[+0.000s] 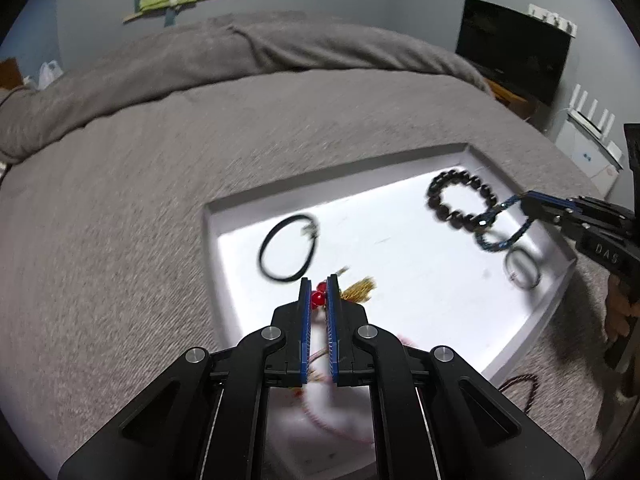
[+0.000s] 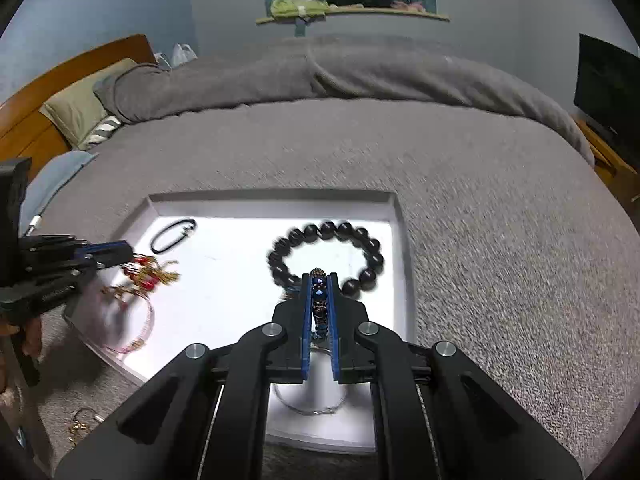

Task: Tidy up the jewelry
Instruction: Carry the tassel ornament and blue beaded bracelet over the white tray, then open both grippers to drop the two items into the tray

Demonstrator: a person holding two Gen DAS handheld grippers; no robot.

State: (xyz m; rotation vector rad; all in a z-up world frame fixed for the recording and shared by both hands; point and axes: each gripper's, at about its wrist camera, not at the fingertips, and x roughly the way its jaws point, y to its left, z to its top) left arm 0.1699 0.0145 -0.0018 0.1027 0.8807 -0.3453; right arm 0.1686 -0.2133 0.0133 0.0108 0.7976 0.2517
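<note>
Blue beaded bracelet (image 2: pixel 319 300) pinched in right gripper (image 2: pixel 320 280) fingers, red-bead tassel piece (image 1: pixel 319 298) pinched in left gripper (image 1: pixel 319 282) fingers, both over white tray (image 1: pixel 400 248)

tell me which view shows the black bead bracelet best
The right wrist view: the black bead bracelet lies in the white tray straight ahead, nearly the whole ring visible, only its near edge hidden behind the right gripper. The left wrist view shows it smaller, off to the side and blurrier.

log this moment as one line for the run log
left hand-held gripper: shut on red bead bracelet | right hand-held gripper: shut on blue beaded bracelet | both over white tray | black bead bracelet in tray
</note>
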